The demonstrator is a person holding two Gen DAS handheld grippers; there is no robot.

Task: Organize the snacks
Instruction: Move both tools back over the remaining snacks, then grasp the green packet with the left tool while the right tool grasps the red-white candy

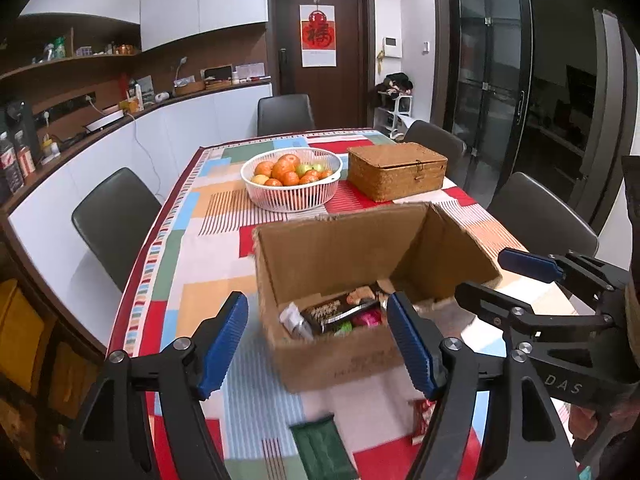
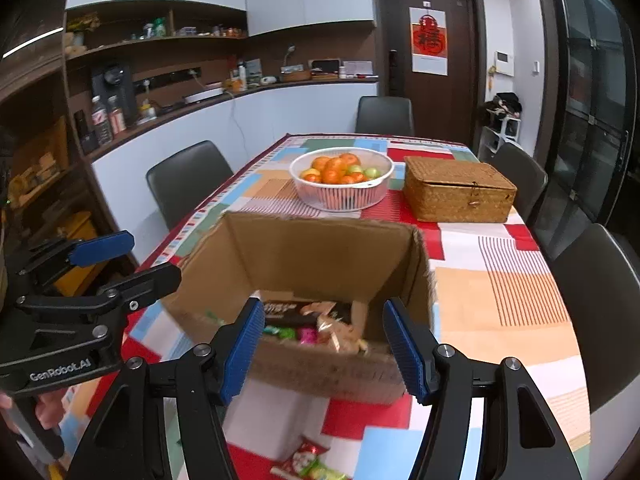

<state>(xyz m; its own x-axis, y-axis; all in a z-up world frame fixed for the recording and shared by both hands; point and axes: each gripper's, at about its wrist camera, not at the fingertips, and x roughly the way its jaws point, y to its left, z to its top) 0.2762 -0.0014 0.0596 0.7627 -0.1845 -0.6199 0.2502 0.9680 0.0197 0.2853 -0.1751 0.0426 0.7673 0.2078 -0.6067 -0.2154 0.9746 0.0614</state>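
Landmark: box, cardboard, open-topped, on the tabletop.
Left tool: open, empty, poised at the box's near left corner.
Right tool: open, empty, poised over the box's near wall.
Snacks in box: several packets piled on its floor; count unclear, blurred.
Snacks outside box: two, on the near side of the box; green packet, long axis running toward the box, and red packet.
Key relation: both loose packets lie below and behind the tool tips; green nearer the left tool, red nearer the right.
Elsewhere: one fruit basket, one wicker case, beyond the box.
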